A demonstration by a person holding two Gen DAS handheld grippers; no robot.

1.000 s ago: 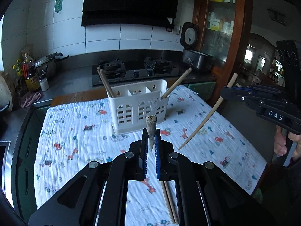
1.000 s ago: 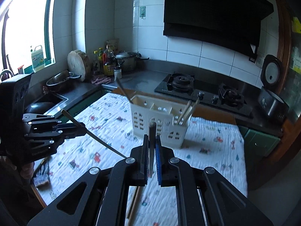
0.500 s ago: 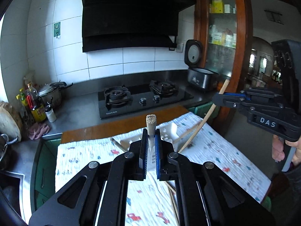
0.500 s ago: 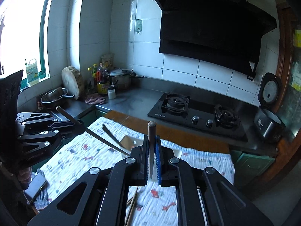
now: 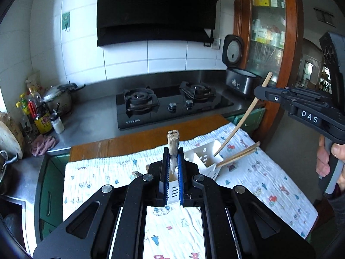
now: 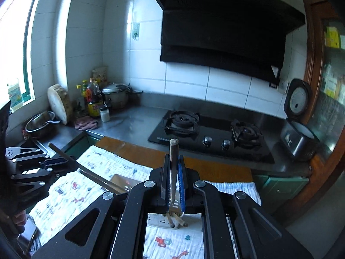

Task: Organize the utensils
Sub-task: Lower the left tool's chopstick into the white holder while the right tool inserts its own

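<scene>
My left gripper (image 5: 173,168) is shut on a wooden chopstick (image 5: 173,144), end-on to the camera, held above the white utensil holder (image 5: 204,157) on the patterned cloth. My right gripper (image 6: 174,179) is shut on another wooden chopstick (image 6: 173,153). In the left wrist view the right gripper (image 5: 262,90) holds its chopstick (image 5: 241,118) slanted, tip in the holder's right compartment, beside two chopsticks (image 5: 239,154) leaning there. In the right wrist view the left gripper (image 6: 56,161) holds its chopstick (image 6: 92,174) over the holder (image 6: 163,219).
A patterned cloth (image 5: 258,183) covers the table. Behind it are a wooden board edge (image 5: 129,142), a black gas hob (image 5: 170,105), a rice cooker (image 5: 239,82), and bottles and a pot (image 5: 43,112) at the left. A wooden cabinet (image 5: 269,32) stands at the right.
Both grippers have tipped up and moved over the holder, so it now sits low, partly behind the jaws. The right chopstick's tip has come down into the holder's right compartment.
</scene>
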